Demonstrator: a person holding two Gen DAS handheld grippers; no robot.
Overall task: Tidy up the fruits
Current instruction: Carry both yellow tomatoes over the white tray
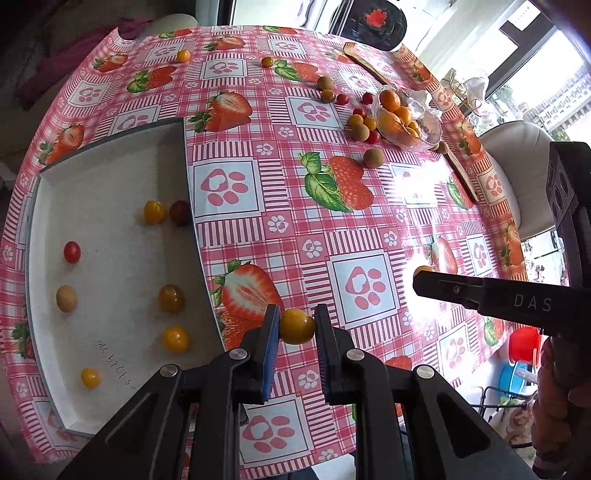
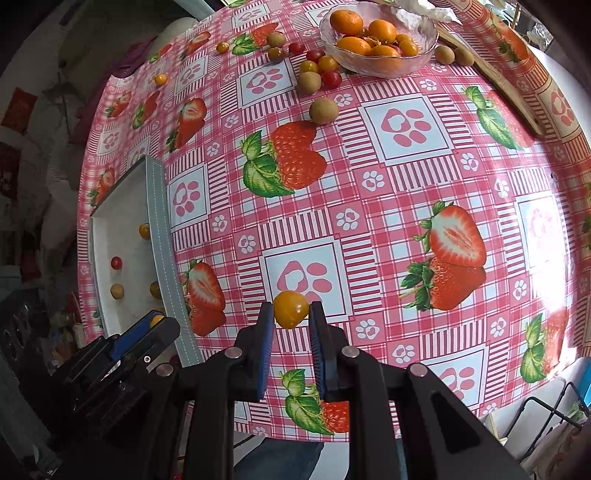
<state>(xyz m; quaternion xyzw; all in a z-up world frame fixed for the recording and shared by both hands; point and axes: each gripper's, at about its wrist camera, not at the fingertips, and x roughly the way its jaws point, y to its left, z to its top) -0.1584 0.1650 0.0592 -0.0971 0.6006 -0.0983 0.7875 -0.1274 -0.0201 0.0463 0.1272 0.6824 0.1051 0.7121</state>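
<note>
My left gripper is shut on a yellow cherry tomato, just right of the white tray. My right gripper is shut on another yellow cherry tomato above the tablecloth. The tray holds several small fruits: yellow tomatoes, a red tomato and a tan longan. The tray also shows in the right wrist view. A glass bowl with oranges stands at the far side. Loose tomatoes and longans lie beside it.
The round table carries a pink strawberry-print cloth. A wooden board lies behind the bowl. Two stray tomatoes sit at the far edge. A chair stands at the right. The right gripper's body shows in the left view.
</note>
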